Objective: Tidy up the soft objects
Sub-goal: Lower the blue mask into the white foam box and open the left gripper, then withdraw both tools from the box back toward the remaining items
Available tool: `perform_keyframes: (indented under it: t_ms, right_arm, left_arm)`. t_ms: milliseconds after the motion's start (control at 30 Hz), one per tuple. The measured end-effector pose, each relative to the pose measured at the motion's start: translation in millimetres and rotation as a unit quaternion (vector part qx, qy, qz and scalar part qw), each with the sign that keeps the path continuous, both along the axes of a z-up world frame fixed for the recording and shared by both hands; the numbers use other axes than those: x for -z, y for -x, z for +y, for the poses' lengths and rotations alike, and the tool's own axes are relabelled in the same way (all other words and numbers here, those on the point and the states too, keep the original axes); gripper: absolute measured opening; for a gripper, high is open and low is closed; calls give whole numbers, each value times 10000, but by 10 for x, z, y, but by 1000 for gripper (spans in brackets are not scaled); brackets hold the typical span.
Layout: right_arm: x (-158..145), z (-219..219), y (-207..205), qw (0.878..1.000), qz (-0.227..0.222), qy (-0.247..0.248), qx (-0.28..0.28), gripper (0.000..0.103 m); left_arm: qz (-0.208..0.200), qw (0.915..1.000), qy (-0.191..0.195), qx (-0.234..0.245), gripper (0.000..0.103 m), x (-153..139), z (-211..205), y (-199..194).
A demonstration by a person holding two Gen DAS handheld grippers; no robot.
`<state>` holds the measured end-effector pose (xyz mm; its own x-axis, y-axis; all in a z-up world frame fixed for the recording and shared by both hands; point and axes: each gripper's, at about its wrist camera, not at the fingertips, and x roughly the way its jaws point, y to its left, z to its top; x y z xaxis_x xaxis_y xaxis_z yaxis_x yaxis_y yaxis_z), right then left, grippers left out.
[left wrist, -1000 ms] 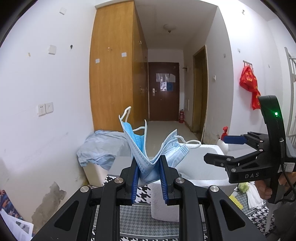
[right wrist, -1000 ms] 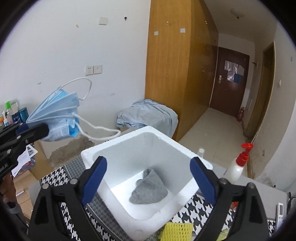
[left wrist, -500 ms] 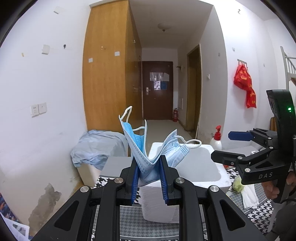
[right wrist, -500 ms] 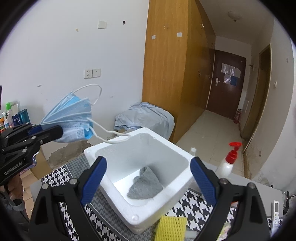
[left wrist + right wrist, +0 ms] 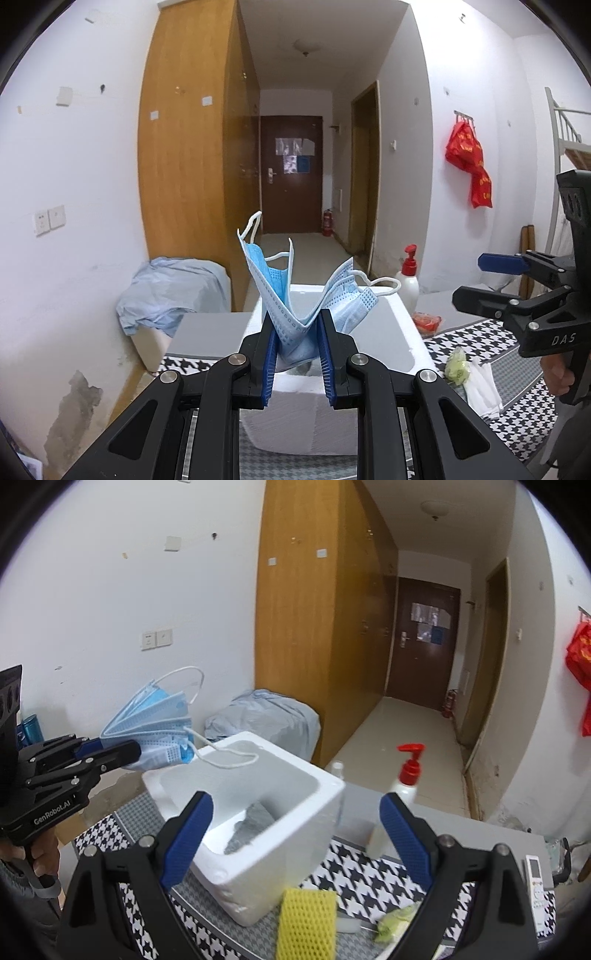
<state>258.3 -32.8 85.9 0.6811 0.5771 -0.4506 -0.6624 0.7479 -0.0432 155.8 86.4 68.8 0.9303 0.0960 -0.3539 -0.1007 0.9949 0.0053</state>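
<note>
The left tool point(image 5: 297, 350) clamps the folded blue mask point(image 5: 295, 295) just above the white foam box's point(image 5: 295, 853) near rim, probably to drop it beside the grey cloth point(image 5: 251, 825) inside; the right tool point(image 5: 295, 834) hangs apart, empty, before the box.

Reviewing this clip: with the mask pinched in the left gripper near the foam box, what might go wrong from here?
1. The left gripper pinches the blue face mask only at its fold; one ear loop trails over the foam box rim and may snag or leave the mask draped on the edge.
2. In the right wrist view the mask sits near the box's corner, so an early release may drop it outside.
3. The open right gripper hovers close and may bump the box.
</note>
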Motion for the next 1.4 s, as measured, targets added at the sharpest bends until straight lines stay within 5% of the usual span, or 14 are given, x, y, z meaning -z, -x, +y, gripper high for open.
perform_keyframes:
  t_ms: [700, 800, 900, 933, 1400]
  right_arm:
    - [59, -501, -4, 9982, 95, -181, 562, 94]
    - [90, -522, -9, 9980, 123, -169, 593, 94]
    - [101, -548, -16, 9974, 149, -196, 682, 94]
    - [100, -570, -21, 9971, 163, -224, 706, 94]
    - [74, -613, 40, 9967, 122, -188, 775, 94]
  left_arm:
    - [448, 9987, 68, 236, 23, 40, -93, -436]
    - [572, 9982, 29, 161, 37, 55, -80, -518]
    - [597, 9982, 76, 51, 82, 71, -63, -546]
    - [528, 9986, 67, -18, 89, 70, -60, -537]
    - [298, 9995, -67, 73, 101, -6, -162, -387]
